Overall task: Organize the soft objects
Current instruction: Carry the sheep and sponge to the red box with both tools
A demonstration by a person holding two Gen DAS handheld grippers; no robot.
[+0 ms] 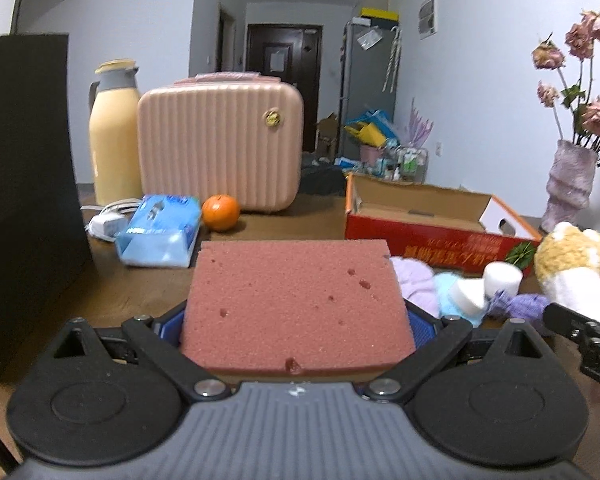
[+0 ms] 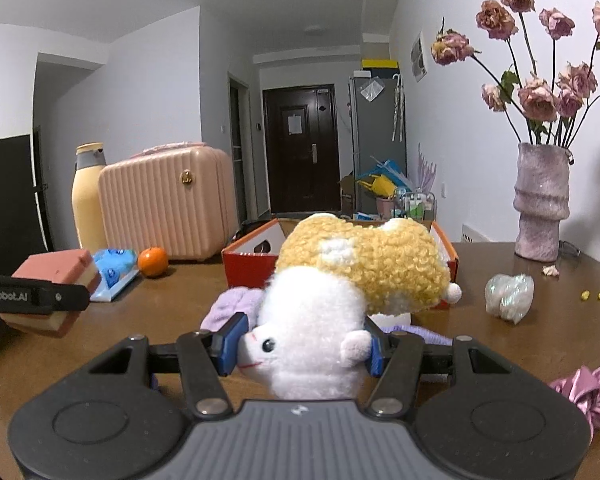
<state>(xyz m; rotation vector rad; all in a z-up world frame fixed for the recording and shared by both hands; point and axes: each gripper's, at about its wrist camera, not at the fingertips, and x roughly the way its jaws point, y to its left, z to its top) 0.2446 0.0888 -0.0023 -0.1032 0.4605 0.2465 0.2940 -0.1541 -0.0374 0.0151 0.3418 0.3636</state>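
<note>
My left gripper (image 1: 296,326) is shut on a reddish-pink sponge (image 1: 296,300) and holds it above the table; the sponge also shows at the left of the right wrist view (image 2: 56,268). My right gripper (image 2: 302,346) is shut on a yellow and white plush dog (image 2: 340,280), gripped at its white head; the dog also shows in the left wrist view (image 1: 576,268). An open red cardboard box (image 1: 440,220) lies ahead on the table, partly hidden behind the dog in the right wrist view (image 2: 248,264). Purple and light-blue knitted soft items (image 1: 440,288) lie in front of the box.
A pink hard case (image 1: 220,144), a yellow jug (image 1: 114,136), an orange (image 1: 220,212) and a blue tissue pack (image 1: 160,232) stand at the back left. A black bag (image 1: 24,200) is far left. A vase of dried roses (image 2: 542,204), a shiny wad (image 2: 508,292) and pink satin cloth (image 2: 592,388) are right.
</note>
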